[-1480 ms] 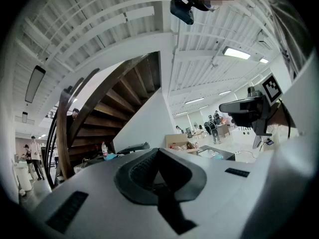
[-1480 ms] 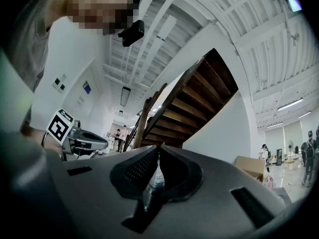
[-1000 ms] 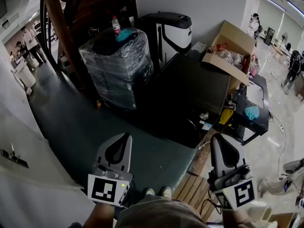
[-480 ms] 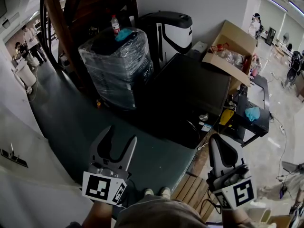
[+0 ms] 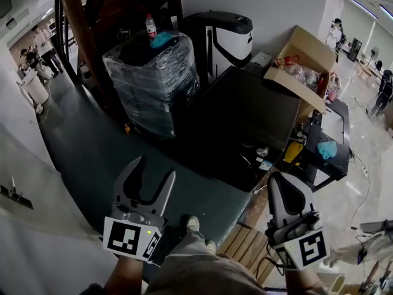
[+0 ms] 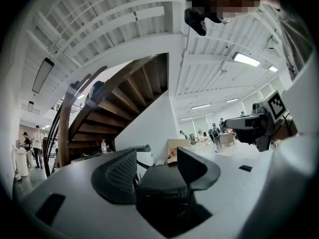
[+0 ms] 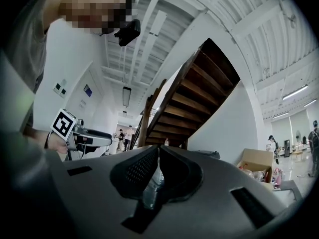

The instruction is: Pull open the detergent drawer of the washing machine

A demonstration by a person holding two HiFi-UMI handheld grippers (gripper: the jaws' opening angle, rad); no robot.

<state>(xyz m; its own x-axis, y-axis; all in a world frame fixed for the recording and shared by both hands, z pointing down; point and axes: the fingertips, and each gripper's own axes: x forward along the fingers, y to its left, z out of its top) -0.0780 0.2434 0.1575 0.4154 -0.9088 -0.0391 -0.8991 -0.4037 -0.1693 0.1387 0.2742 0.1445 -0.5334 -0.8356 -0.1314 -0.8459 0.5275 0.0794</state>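
In the head view my left gripper (image 5: 155, 168) hangs over the dark green floor at the lower left, jaws apart and nothing between them. The left gripper view shows those jaws (image 6: 159, 166) spread and empty. My right gripper (image 5: 280, 178) is held at the lower right with its jaws pressed together on nothing, as its own view (image 7: 158, 156) confirms. A white and black appliance (image 5: 224, 39) stands against the far wall, well beyond both grippers. I can make out no detergent drawer on it.
A plastic-wrapped stack (image 5: 153, 78) with a bottle (image 5: 150, 26) on top stands left of the appliance. A large black cabinet (image 5: 252, 121) is ahead, an open cardboard box (image 5: 304, 63) to its right. A wooden staircase (image 5: 80, 35) rises at the left. A wooden pallet (image 5: 245, 244) lies near my feet.
The left gripper's jaws have gone from shut to spread apart. The right gripper stays shut and has hardly moved. The head view has shifted slightly.
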